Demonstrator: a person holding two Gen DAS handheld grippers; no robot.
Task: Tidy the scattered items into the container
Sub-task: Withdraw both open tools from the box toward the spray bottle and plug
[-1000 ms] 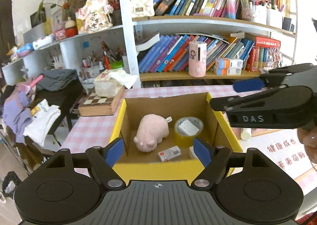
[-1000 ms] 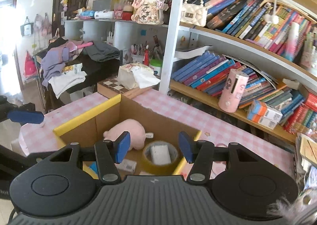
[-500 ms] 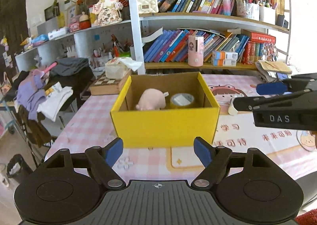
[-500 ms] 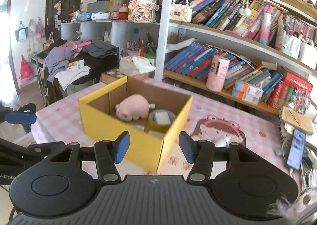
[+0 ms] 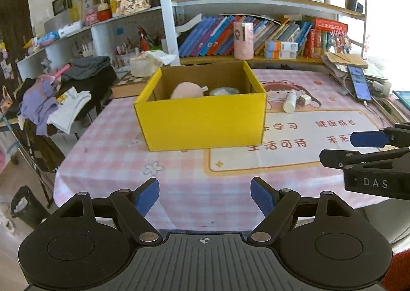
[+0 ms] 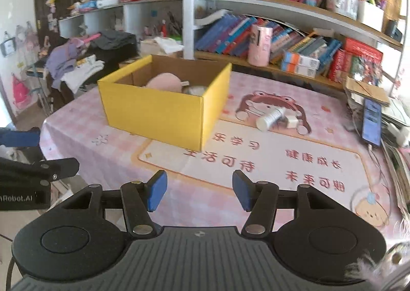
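A yellow cardboard box stands on the pink checked table. Inside it I see a pink plush pig and a tape roll. A white bottle and a small white charger lie on the mat to the right of the box. My left gripper is open and empty, near the table's front edge. My right gripper is open and empty, also back from the box; it shows from the side in the left wrist view.
A phone and stacked papers lie at the table's right edge. Bookshelves stand behind the table. A chessboard box sits at the back left, clothes on a rack further left.
Both grippers have pulled back and away from the box, from right above its opening to near the table's front edge. Both stay open and empty.
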